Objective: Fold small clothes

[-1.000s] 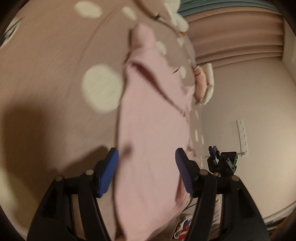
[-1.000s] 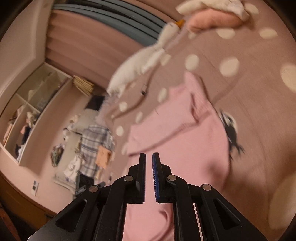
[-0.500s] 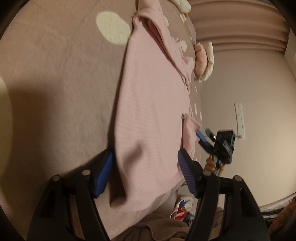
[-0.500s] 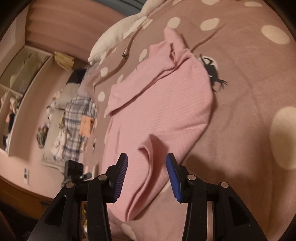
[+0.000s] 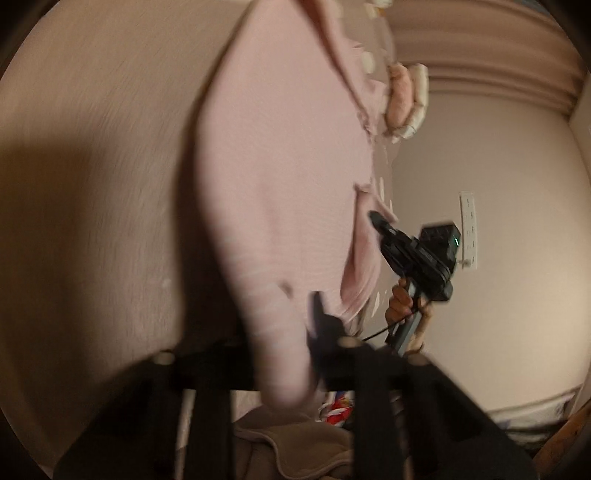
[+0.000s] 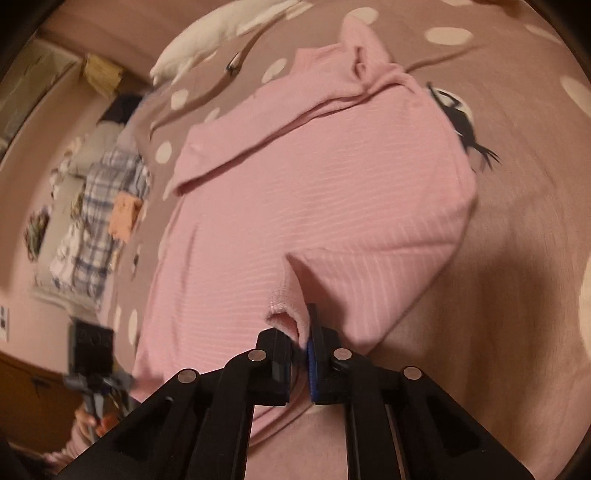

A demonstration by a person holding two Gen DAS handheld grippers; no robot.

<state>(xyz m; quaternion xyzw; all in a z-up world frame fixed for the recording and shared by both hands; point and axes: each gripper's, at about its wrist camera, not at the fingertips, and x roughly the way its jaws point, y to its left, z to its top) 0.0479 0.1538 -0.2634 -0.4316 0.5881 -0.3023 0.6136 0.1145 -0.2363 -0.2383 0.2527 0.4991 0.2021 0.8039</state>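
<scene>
Spread across a bed, a dusty-pink blanket with pale dots carries everything, with ribbed curtains and a plain wall behind. On it lies the pink ribbed top, flat and face down or up I cannot tell, its collar end far from the cameras and one sleeve folded across the body.

As a judgement, this garment is light, limp and thin; it will drape and sag from any pinch, will not hold a crease by itself, and is neither slippery nor fragile. The near hem corners are the sensible places to take it, one in each hand, so the lower half can be carried over toward the collar in one sheet.

That is where both tools sit. The right gripper has its jaws closed on a small raised fold of the hem. The left gripper is closing on the other near corner, with cloth bunched between the jaws, though motion blur hides its left pad entirely.

A white plush toy lies at the blanket's far edge. Whether either pinch catches both layers of fabric cannot be made out.
</scene>
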